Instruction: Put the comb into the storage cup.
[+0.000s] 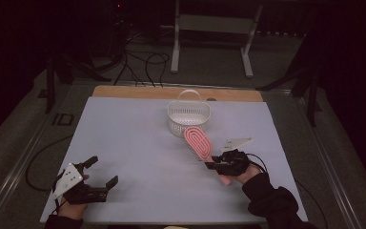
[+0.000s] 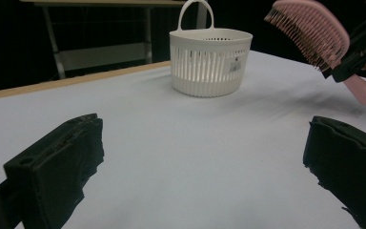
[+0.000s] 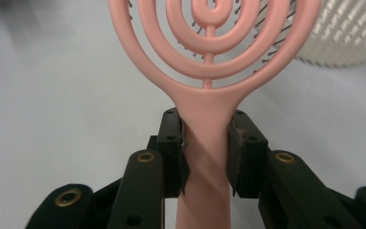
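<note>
Pink brush point(image 3: 208, 71) is pinched by its handle in the right gripper point(image 3: 207, 152); white basket point(image 1: 188, 117) sits near. Left gripper point(image 1: 100, 172) rests wide apart, holding nothing.

Jaws: wide apart, nothing between.
Basket point(image 2: 210, 62): white, upright on surface point(image 2: 181, 143).
Brush point(image 2: 314, 36): pink, raised, upper right.

Dim lab or recording studio, not home. Work table point(image 1: 124, 143) under pale sheet, wooden edge at far side. Loose cables point(image 1: 143, 64) across grey floor, metal stand legs point(image 1: 212, 36) behind, dark tripod legs point(image 1: 52, 81) flanking table.
</note>
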Available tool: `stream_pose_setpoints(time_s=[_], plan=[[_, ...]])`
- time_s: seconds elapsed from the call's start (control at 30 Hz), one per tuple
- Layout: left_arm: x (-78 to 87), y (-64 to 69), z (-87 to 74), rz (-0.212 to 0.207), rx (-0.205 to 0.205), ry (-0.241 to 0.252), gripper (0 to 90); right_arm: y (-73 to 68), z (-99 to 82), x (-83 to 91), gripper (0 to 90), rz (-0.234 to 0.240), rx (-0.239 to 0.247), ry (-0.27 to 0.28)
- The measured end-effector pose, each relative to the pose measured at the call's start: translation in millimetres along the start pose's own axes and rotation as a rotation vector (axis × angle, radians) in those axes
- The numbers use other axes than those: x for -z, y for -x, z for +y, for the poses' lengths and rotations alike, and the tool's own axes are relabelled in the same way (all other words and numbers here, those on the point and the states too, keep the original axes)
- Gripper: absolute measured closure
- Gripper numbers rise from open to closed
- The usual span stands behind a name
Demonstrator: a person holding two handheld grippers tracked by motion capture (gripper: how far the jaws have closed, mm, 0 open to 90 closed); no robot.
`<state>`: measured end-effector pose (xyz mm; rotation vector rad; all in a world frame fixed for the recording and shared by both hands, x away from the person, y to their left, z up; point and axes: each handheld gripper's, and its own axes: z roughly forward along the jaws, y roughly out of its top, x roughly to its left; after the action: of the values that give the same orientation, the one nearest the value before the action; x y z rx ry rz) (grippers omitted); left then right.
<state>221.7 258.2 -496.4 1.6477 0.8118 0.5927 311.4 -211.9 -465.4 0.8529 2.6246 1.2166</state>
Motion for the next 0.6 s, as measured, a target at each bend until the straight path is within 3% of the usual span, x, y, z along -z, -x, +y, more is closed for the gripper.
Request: stream_pose_setpoints(time_s=[0.33, 0.6], plan=[[0.1, 0.2, 0.0, -0.001, -0.002, 0.0, 0.0, -0.1, -7.5, 4.4, 70.5, 0.071, 0.002, 0.113], [-0.3, -0.1, -0.1, -0.002, -0.002, -0.002, 0.0, -0.2, -15.6, 7.5, 70.5, 0.125, 0.033, 0.199]])
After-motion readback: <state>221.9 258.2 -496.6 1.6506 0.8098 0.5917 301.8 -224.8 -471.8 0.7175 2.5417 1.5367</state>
